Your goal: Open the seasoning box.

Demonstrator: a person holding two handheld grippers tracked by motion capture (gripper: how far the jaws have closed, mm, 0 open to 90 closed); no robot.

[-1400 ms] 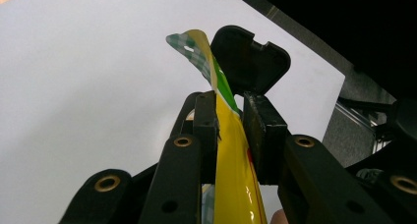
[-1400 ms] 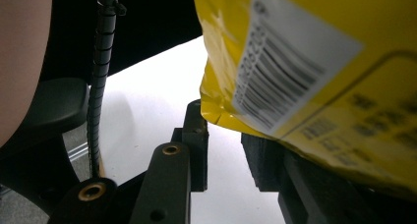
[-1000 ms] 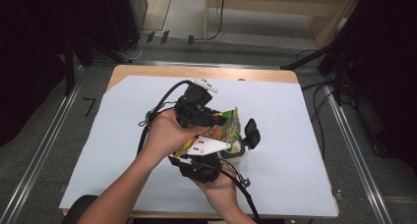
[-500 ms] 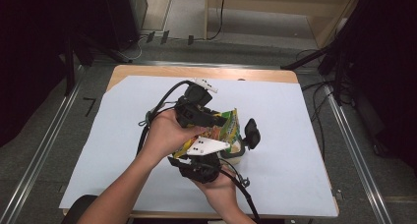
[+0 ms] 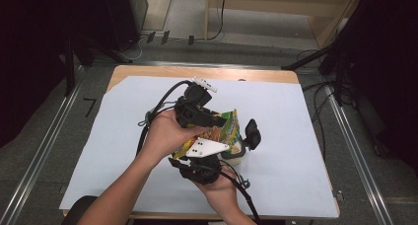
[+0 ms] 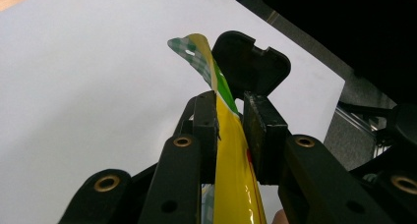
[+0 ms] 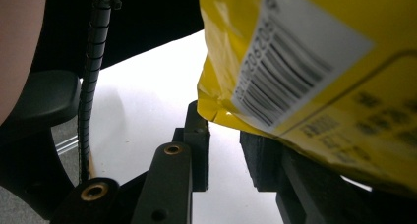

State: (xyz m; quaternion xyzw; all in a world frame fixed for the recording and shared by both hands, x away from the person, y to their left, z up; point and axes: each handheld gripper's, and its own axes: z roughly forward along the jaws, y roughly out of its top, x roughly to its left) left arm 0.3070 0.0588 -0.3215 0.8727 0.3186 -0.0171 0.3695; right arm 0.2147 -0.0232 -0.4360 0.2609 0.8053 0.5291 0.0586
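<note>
— Anything shifted over the last second?
— Nothing. The left gripper (image 6: pixel 230 116) stays clamped on the yellow packet (image 5: pixel 224 129), mid-table at the hands' two o'clock. The right gripper (image 7: pixel 223 145) stands parted beneath it, so it's a steady hold.

A barcode is seen on a white label on the yellow packet (image 7: pixel 314 71) in the right gripper view. Digits are printed along its edge, but they are blurred and tilted; a run resembling "208205" can be made out, not with certainty. Dark print is noted inside a framed panel lower on the same packet; it cannot be read. A mark shaped like a "7" (image 5: pixel 90 106) is observed on the floor left of the tabletop in the high view.
</note>
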